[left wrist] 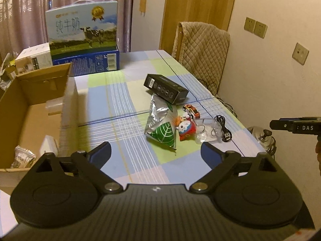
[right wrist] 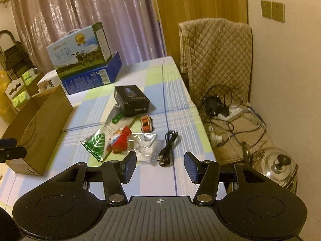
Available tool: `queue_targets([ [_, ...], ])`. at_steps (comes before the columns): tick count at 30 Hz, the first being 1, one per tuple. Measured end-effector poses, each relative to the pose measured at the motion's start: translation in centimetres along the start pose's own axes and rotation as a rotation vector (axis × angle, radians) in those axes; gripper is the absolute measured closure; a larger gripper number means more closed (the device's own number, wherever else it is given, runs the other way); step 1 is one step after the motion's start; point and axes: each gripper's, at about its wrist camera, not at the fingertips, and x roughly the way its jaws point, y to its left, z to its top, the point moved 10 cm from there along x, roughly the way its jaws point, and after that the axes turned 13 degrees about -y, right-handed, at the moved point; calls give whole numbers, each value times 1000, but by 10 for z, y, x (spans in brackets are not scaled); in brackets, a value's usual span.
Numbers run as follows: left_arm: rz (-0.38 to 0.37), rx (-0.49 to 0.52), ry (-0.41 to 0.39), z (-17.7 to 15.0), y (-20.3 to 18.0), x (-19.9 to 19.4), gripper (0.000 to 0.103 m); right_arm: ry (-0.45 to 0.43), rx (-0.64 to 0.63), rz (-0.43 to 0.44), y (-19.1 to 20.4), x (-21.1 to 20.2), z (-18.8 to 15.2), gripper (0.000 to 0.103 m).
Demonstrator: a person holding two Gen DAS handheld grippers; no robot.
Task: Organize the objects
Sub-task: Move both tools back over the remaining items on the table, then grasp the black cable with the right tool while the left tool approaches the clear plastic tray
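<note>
A cluster lies on the checked tablecloth (left wrist: 120, 104): a black box (left wrist: 166, 89), a foil snack bag with a green leaf (left wrist: 162, 126), a red cartoon toy (left wrist: 185, 129), a small toy car (left wrist: 191, 110), a clear plastic bag (left wrist: 203, 130) and a coiled black cable (left wrist: 223, 128). My left gripper (left wrist: 156, 148) hovers just short of the foil bag, open wide and empty. My right gripper (right wrist: 160, 162) stands open with nothing between its pads, and the cable (right wrist: 167, 149) and clear bag (right wrist: 146, 148) lie just beyond its tips. An open cardboard box (left wrist: 30, 110) stands at the left.
Milk cartons (left wrist: 84, 28) on a blue box (left wrist: 90, 62) stand at the table's back. A chair with a quilted cover (right wrist: 216, 56) is at the right, with a power strip and tangled wires (right wrist: 226, 116) and a glass lid (right wrist: 278, 164) below. The wall is close on the right.
</note>
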Motion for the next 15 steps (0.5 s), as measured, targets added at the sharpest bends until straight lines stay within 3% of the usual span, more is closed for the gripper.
queue_targets([
  [9, -12, -7, 43, -15, -10, 43, 4, 65, 15, 19, -8, 55, -15, 53],
  [15, -7, -15, 76, -27, -10, 73, 4, 118, -1, 22, -16, 100, -28, 65],
])
